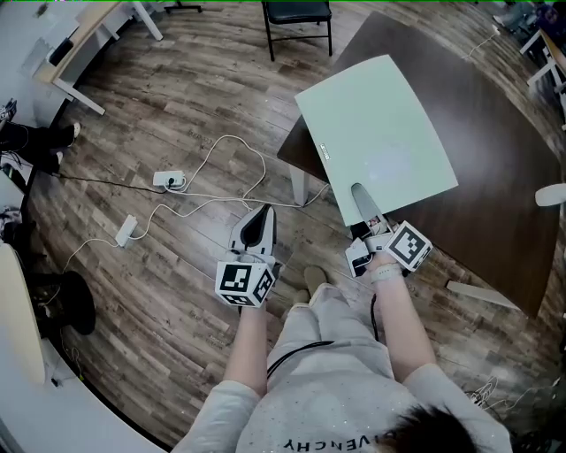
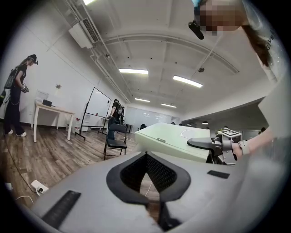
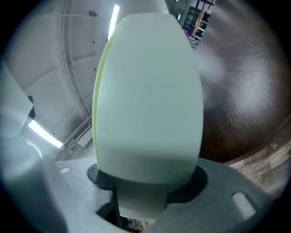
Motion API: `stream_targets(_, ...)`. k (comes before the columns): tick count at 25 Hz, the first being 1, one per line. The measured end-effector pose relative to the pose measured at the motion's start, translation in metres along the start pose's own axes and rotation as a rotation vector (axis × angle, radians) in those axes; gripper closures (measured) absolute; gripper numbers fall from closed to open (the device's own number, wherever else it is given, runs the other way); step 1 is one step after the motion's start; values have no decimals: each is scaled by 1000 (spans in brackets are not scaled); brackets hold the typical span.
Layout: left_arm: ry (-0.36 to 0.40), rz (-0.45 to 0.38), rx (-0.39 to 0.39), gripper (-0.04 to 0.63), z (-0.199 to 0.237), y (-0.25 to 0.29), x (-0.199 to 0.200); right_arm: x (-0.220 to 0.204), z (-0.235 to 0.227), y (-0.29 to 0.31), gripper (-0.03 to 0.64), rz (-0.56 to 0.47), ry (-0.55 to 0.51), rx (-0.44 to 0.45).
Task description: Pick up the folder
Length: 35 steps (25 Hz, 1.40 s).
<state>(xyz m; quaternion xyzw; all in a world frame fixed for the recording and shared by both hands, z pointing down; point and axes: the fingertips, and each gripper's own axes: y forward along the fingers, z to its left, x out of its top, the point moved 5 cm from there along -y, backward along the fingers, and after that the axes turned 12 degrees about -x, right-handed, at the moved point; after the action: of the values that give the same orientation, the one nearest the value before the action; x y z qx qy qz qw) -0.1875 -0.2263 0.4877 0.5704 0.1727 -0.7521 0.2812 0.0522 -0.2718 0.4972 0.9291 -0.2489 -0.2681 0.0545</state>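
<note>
Pale green folder (image 1: 376, 133): near edge clamped in right tongs (image 1: 361, 193), apparently raised off dark desk (image 1: 495, 177), pick-up essentially done; left tongs (image 1: 263, 214) closed, empty.

Head cam looks steeply down; both gripper cams, close-up, share folder (image 1: 376, 133).

Folder (image 1: 376, 133): between the right tool's (image 1: 364, 205) jaws, over the worktop (image 1: 495, 177) corner.
Left tool (image 1: 263, 219): left of folder, above floor (image 1: 177, 106).
Chair (image 1: 298, 18): behind worktop.
</note>
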Motion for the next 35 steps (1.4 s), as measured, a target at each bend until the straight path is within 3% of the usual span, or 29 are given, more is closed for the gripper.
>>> stream_targets(16, 27, -24, 0, 597, -12, 1, 30, 28, 22, -17, 354, -41, -120, -8)
stream_targets(20, 32, -27, -1, 597, -18, 3, 35, 34, 13, -28, 354, -38, -119, -69)
stream_targets(35, 49, -40, 6, 597, -20, 9, 57, 57, 21, -34, 354, -60, -266, -92)
